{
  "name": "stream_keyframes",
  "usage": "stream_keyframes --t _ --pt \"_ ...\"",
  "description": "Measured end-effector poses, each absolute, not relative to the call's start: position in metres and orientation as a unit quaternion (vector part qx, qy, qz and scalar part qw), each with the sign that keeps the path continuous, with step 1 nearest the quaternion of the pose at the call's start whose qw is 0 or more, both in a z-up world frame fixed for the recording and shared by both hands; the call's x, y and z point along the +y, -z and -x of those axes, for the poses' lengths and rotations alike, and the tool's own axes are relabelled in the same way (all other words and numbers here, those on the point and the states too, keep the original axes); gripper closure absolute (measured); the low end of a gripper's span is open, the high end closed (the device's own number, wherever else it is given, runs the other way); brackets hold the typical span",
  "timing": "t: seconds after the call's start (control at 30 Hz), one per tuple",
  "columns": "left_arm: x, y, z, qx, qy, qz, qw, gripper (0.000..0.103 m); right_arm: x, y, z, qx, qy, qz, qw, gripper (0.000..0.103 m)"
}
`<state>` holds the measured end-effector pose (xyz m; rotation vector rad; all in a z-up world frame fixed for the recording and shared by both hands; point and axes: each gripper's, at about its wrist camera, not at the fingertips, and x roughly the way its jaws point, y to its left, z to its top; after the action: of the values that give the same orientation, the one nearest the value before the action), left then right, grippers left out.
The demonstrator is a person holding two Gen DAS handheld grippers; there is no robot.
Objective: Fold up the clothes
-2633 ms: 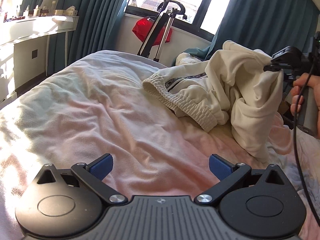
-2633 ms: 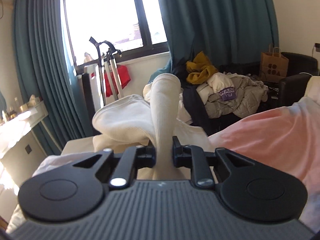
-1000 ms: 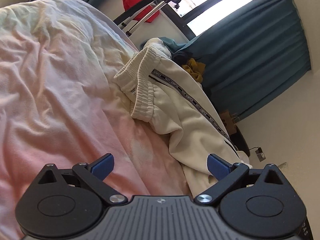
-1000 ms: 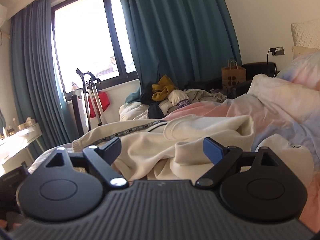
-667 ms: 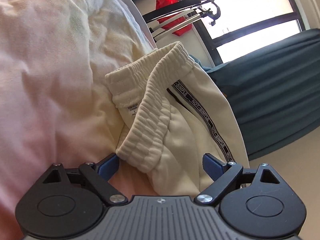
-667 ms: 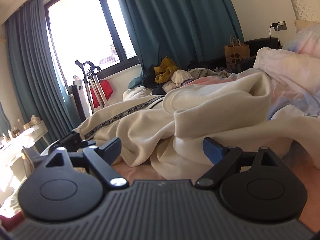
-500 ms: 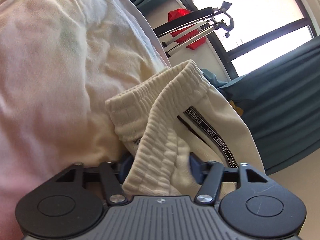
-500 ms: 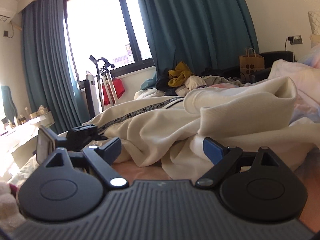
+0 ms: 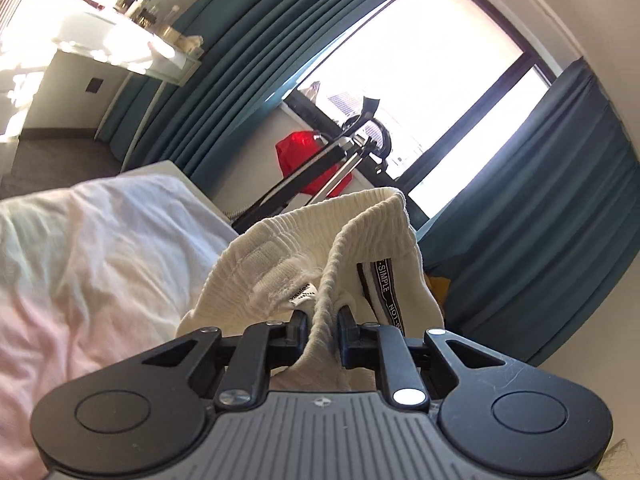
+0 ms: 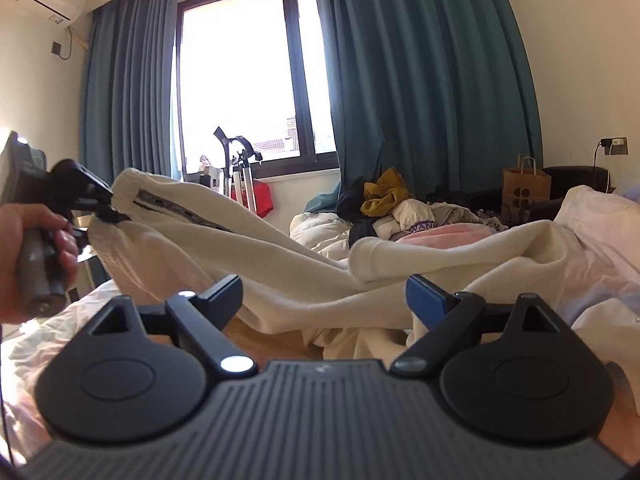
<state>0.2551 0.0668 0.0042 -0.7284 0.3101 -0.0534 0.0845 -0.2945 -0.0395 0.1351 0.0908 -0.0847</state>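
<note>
Cream sweatpants (image 9: 320,240) with a black lettered side stripe lie across the pink-white bed (image 9: 80,260). My left gripper (image 9: 322,316) has the ribbed waistband pinched between its pads and holds it up off the bed; its jaws are still closing. The right wrist view shows that gripper (image 10: 102,204) at the left in a hand (image 10: 24,240), with the sweatpants (image 10: 240,248) stretching down from it. My right gripper (image 10: 324,296) stands open low over the bed. A rolled leg (image 10: 420,256) lies just beyond its blue pads (image 10: 424,300), which do not touch it.
A heap of other clothes (image 10: 392,204) and a brown paper bag (image 10: 526,184) sit at the far side by the teal curtains (image 10: 420,100). A folded metal frame (image 9: 320,176) with a red bag (image 9: 300,156) leans under the window. A white shelf (image 9: 120,48) stands left.
My left gripper closed on the waistband and rose, lifting it off the bed. My right gripper stayed open and shifted slightly.
</note>
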Motion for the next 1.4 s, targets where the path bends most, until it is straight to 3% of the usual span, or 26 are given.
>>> stream_keyframes --t 0.3,0.63,0.67,0.83,0.93,1.03,1.4 --pt "0.211 -0.04 -0.171 0.135 -0.065 0.383 0.912 0.087 -0.296 0.02 -0.065 0.023 0.034 -0.062 0.997 0.013" --pt "0.306 0.054 -0.144 0.248 -0.105 0.437 0.858 0.083 -0.302 0.036 -0.084 0.089 0.028 -0.084 0.992 0.013" --pt "0.307 0.058 -0.138 0.248 -0.098 0.441 0.857 0.081 -0.302 0.037 -0.086 0.092 0.027 -0.087 0.992 0.013" --pt "0.297 0.05 -0.101 0.234 -0.075 0.435 0.866 0.042 -0.308 0.038 -0.089 0.101 0.029 -0.1 0.989 0.013" --pt "0.269 0.039 -0.064 0.242 -0.071 0.406 0.878 0.029 -0.316 0.037 -0.088 0.105 0.032 -0.112 0.988 0.013" --pt "0.245 0.034 -0.038 0.24 -0.05 0.408 0.879 0.022 -0.325 0.033 -0.085 0.113 0.037 -0.13 0.984 0.013" --pt "0.212 0.061 -0.028 0.279 0.009 0.458 0.844 0.021 -0.431 0.017 -0.037 0.191 0.092 -0.286 0.934 0.013"
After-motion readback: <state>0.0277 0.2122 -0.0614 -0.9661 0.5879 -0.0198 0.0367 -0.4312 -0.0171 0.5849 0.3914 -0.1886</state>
